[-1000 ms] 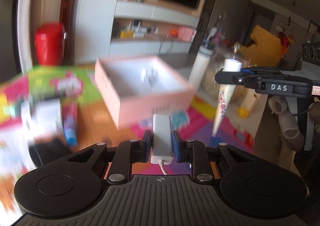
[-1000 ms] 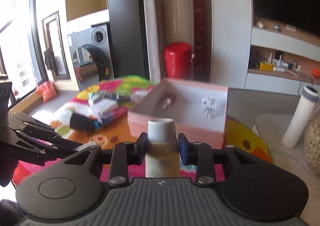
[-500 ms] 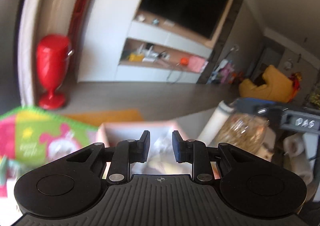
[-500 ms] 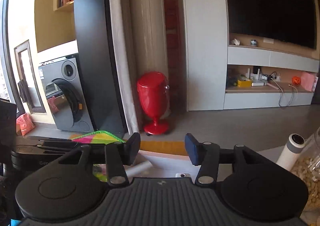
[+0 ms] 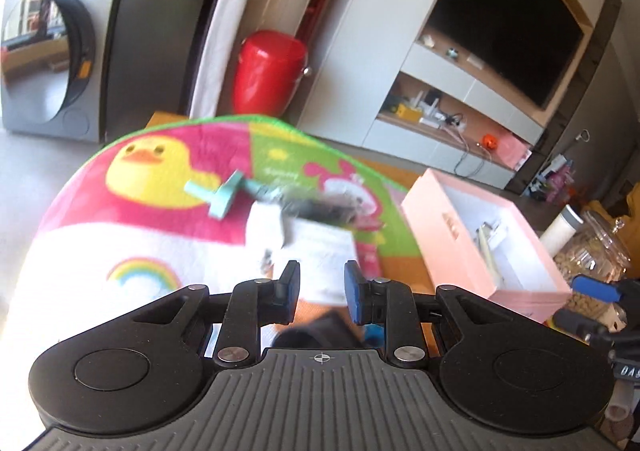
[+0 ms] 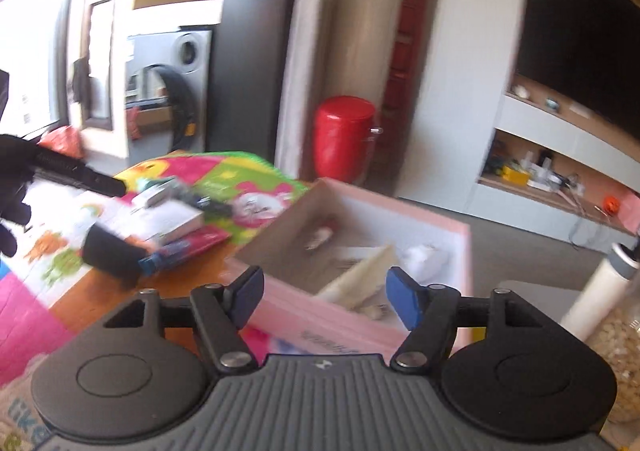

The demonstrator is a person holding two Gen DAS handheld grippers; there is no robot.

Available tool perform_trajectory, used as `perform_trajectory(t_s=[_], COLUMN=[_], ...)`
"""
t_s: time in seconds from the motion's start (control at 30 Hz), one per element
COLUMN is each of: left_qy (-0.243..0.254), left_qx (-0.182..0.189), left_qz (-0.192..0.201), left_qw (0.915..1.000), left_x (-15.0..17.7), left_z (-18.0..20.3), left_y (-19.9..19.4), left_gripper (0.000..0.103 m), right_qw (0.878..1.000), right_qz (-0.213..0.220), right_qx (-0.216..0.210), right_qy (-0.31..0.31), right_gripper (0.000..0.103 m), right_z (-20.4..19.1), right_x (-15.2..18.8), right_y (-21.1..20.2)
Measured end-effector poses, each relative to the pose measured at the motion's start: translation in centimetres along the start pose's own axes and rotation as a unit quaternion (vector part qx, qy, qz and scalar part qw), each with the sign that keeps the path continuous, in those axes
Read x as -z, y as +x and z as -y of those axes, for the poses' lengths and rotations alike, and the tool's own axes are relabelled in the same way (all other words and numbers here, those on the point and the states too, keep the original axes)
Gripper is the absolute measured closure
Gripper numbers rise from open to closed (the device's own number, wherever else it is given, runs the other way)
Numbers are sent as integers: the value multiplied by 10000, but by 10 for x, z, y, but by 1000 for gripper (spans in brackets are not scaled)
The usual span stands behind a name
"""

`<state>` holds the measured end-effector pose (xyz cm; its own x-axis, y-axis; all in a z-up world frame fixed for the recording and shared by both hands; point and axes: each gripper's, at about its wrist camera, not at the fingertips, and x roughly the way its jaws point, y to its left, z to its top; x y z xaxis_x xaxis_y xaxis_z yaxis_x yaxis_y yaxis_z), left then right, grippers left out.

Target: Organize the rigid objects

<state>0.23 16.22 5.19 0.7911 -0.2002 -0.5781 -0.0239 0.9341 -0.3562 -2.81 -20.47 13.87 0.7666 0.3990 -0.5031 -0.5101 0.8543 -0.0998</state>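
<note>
Right hand-held gripper, jaws just opening and empty, faces the open pink cardboard box holding dropped items; left hand-held gripper, narrowly parted and empty, alone shows the teal plastic tool on the mat.

- Left gripper at lower centre, jaws a narrow gap apart, nothing between them.
- Behind the gap, blurred white box on a colourful mat.
- Teal T-shaped piece left of centre on the mat.
- Pink box at right, open, small pale items inside.
- Red bin at upper centre.
</note>
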Motion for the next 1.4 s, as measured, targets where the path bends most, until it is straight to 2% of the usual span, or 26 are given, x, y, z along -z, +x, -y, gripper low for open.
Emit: perform_trajectory(t_s=[0.1,0.23,0.4,0.47,0.57,0.6,0.67,0.77,0.87,0.93,1.0,1.03,1.13,1.17,1.27,1.37,1.4], left_qy=[-155,-323,-36,0,-253,-338,-452,-232,-111,29,93,79,-122,-207,-313,-160,-94], left_qx=[-36,171,421,150,-343,-346,-264,-202,54,187,180,157,262,370,662,762,806], left_qz=[-58,56,56,86,-8,-51,-199,-142,-285,-349,-385,-385,-364,-350,-362,-358,-376], left_qw=[9999,9993,9991,9999,9991,9988,9984,9994,9995,9992,9991,9991,9989,9985,9967,9963,9960], left_x=[2,1,-10,-20,-32,-34,-32,-24,-15,-7,1,7,20,24,34,42,45], left_z=[-15,-15,12,15,4,1,-3,1,4,4,3,1,-10,-14,-18,-12,-9], left_y=[5,7,24,38,63,68,76,74,63,51,39,32,14,9,-3,-13,-15], left_gripper=[76,76,76,76,76,80,79,79,79,79,79,79,78,76,73,73,73], right_qw=[9986,9950,9928,9918,9900,9894,9886,9881,9890,9880,9850,9843,9879,9882,9882,9898,9896], right_qz=[-190,-450,-690,-773,-892,-923,-951,-851,-578,-595,-685,-735,-875,-952,-980,-958,-960], right_qx=[-483,-893,-978,-1017,-1089,-1108,-1139,-1191,-1207,-1237,-1387,-1401,-1051,-1002,-1033,-998,-1025], right_qy=[-55,45,-6,26,123,163,268,478,634,711,761,777,733,656,572,339,295], right_gripper=[34,34,34,34,34,34,34,34,34,39,52,53,60,68,74,78,84], right_z=[-25,-44,-60,-64,-67,-67,-66,-67,-72,-79,-88,-93,-108,-113,-115,-112,-109], right_x=[-1,2,14,21,28,31,32,23,4,-9,-19,-22,-25,-24,-18,-6,0], right_y=[9,19,27,28,30,30,30,35,48,64,82,91,114,121,119,100,91])
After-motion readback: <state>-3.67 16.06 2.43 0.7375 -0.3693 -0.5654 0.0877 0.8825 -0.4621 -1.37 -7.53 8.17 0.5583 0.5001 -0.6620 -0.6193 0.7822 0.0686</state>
